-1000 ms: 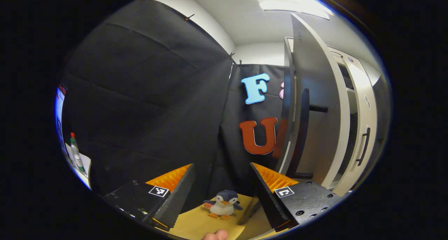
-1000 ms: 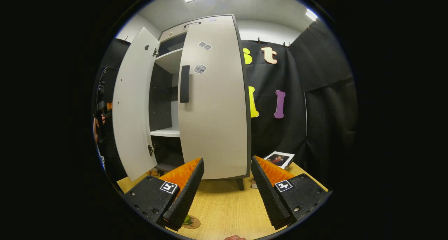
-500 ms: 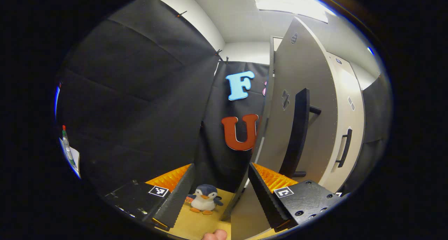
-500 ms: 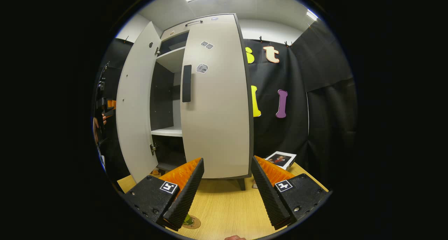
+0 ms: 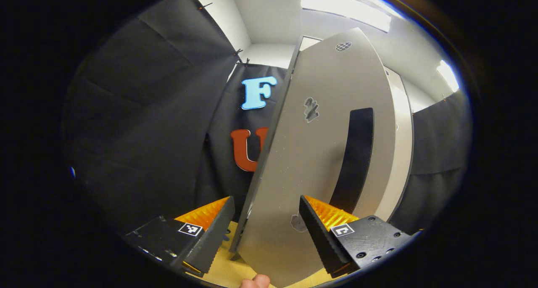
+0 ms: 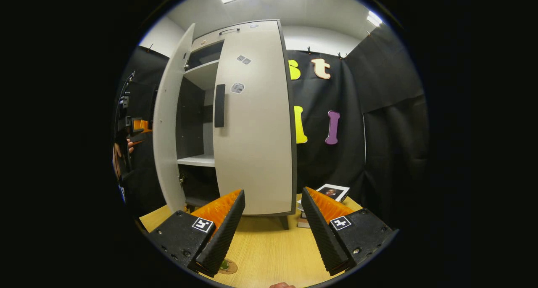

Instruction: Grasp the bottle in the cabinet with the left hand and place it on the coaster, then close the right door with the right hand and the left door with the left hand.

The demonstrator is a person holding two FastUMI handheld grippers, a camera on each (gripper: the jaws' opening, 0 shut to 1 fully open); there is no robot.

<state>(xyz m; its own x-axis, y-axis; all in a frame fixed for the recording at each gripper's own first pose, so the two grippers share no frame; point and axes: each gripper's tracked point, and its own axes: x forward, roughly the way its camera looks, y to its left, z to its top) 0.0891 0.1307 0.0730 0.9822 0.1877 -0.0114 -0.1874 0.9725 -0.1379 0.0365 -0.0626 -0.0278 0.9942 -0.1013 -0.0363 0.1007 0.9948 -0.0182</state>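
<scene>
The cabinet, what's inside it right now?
Through the gap, the cabinet shows two bare white shelves and a dark back. The closed right door hides the rest.

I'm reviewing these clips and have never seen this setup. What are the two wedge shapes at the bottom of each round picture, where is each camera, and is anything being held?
No robot arm here: a person carries a two-finger gripper in each hand, and a fisheye camera rides on each, looking forward along its fingers. The wedges are those fingers.

In the left gripper view, the left gripper is open and holds nothing. The edge of the cabinet's left door sits in the gap between its fingers, with the black handle to the right; whether a finger touches the door I cannot tell.

In the right gripper view, the right gripper is open and empty above the wooden table. Ahead stands the cabinet: right door shut, left door ajar. At far left the other gripper shows. On the table lie a coaster and a photo card.
</scene>
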